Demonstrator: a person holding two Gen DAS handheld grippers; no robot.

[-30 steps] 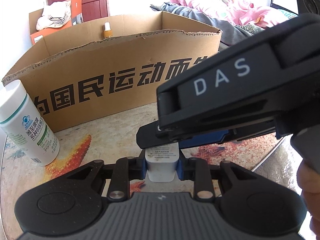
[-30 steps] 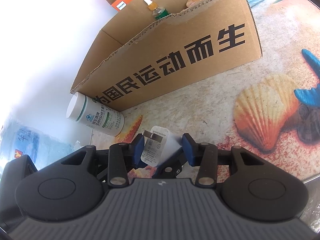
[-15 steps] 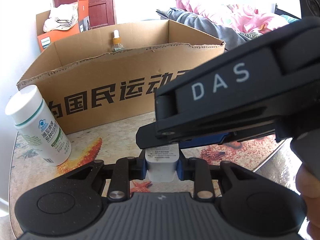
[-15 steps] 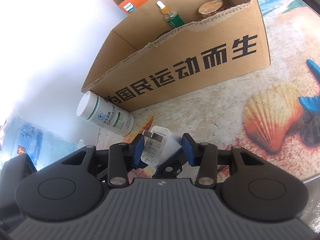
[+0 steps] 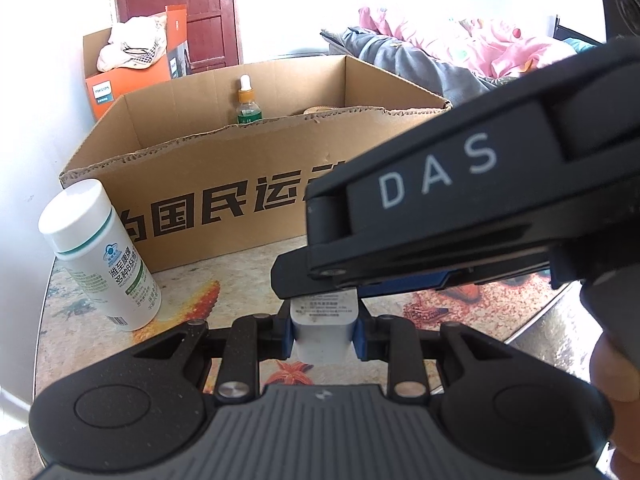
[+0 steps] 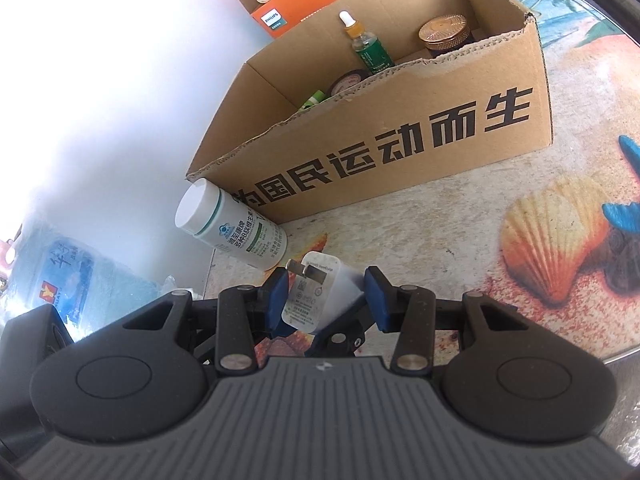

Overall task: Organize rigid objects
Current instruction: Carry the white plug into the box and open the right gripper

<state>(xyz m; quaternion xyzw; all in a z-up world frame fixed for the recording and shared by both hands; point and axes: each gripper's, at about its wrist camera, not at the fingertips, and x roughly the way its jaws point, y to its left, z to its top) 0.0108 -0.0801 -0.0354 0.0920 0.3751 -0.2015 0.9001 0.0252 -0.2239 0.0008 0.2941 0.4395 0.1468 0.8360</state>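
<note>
A white wall charger [image 5: 323, 326] with flat prongs [image 6: 316, 296] is held above the table. My left gripper [image 5: 323, 330] is shut on its body. My right gripper [image 6: 326, 300] reaches across from the right in the left wrist view [image 5: 460, 220]; its blue pads stand on either side of the charger, the left pad against it and a small gap at the right pad. An open cardboard box [image 5: 248, 196] [image 6: 400, 140] stands behind, holding a dropper bottle [image 6: 366, 46], a gold-lidded jar [image 6: 444, 34] and more.
A white pill bottle [image 5: 100, 256] [image 6: 232, 230] stands by the box's left corner. The table [image 6: 440, 220] has a seashell-print cover, with its edge at the right. An orange box [image 5: 132, 72] with a cloth on top sits behind.
Both grippers have risen with the charger between them, so more of the box's inside shows. The grip on the charger looks the same.
</note>
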